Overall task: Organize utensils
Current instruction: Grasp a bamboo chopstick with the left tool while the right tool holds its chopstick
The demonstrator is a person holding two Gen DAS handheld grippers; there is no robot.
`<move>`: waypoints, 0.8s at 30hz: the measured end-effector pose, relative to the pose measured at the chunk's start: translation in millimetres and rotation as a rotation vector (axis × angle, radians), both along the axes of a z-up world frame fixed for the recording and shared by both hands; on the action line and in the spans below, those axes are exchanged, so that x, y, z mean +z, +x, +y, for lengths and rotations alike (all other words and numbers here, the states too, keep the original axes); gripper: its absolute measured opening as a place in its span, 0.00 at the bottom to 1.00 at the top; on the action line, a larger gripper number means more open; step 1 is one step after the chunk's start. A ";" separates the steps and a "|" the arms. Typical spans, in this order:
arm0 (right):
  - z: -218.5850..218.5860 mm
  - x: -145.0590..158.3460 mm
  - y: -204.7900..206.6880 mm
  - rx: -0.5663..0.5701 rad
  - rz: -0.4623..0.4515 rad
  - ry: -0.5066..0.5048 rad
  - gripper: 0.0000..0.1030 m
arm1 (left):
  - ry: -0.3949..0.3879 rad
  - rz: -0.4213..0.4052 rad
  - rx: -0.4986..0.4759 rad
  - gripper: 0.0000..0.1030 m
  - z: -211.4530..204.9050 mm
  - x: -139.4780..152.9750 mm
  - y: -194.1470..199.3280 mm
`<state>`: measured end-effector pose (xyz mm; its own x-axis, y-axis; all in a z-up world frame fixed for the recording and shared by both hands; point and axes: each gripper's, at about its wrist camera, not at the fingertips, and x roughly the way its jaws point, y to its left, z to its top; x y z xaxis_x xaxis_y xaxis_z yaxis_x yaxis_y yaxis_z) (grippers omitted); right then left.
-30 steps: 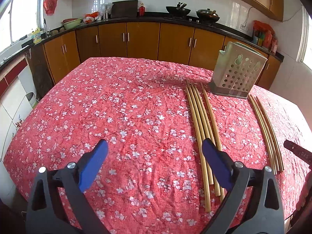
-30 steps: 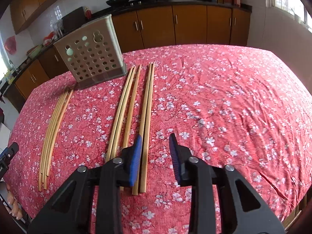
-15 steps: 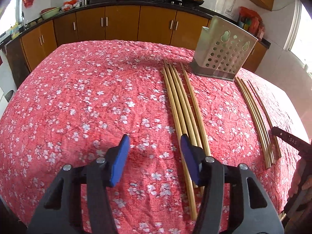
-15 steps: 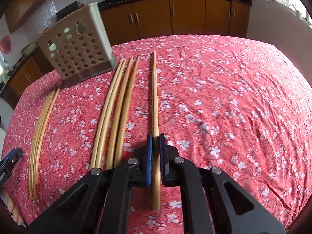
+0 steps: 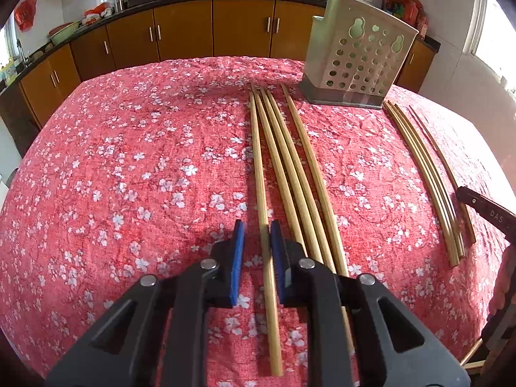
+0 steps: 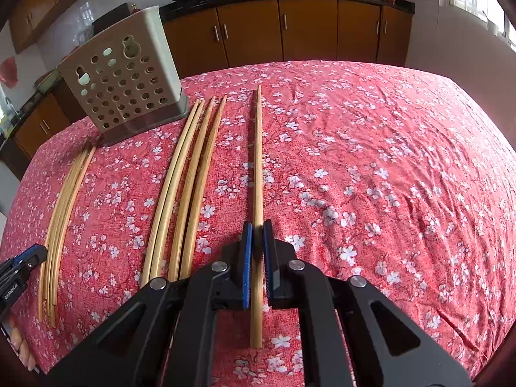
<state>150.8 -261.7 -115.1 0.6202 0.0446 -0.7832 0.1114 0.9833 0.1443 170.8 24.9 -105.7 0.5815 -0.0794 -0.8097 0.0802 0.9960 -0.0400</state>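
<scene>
Since a second ago both tools pinched in: the right tool (image 6: 257,254) clenches one chopstick (image 6: 257,167) lying mid-table, while the left tool (image 5: 257,251), tilted steeply down, is closing around another chopstick (image 5: 262,193) whose crowding neighbours (image 5: 296,180) its pad might snag.

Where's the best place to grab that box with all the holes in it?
Probably the top rim, coming down from above. The holder stands on its base on the tablecloth, open end up. Its body looks too wide for the jaws, but one thin wall should fit between them.
</scene>
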 end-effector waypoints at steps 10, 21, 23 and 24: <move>-31.7 -3.8 14.5 -0.071 -0.021 -0.021 0.07 | 0.005 -0.016 0.098 0.08 48.1 -1.7 40.1; -46.0 -5.5 13.1 -0.086 -0.044 -0.038 0.08 | -0.016 -0.050 0.065 0.09 59.2 -3.3 28.8; -46.6 -5.3 9.0 -0.086 -0.045 -0.034 0.08 | -0.022 -0.050 0.060 0.09 60.0 -3.2 22.9; -46.3 -5.5 8.9 -0.087 -0.046 -0.030 0.08 | -0.025 -0.050 0.060 0.09 60.2 -3.0 21.1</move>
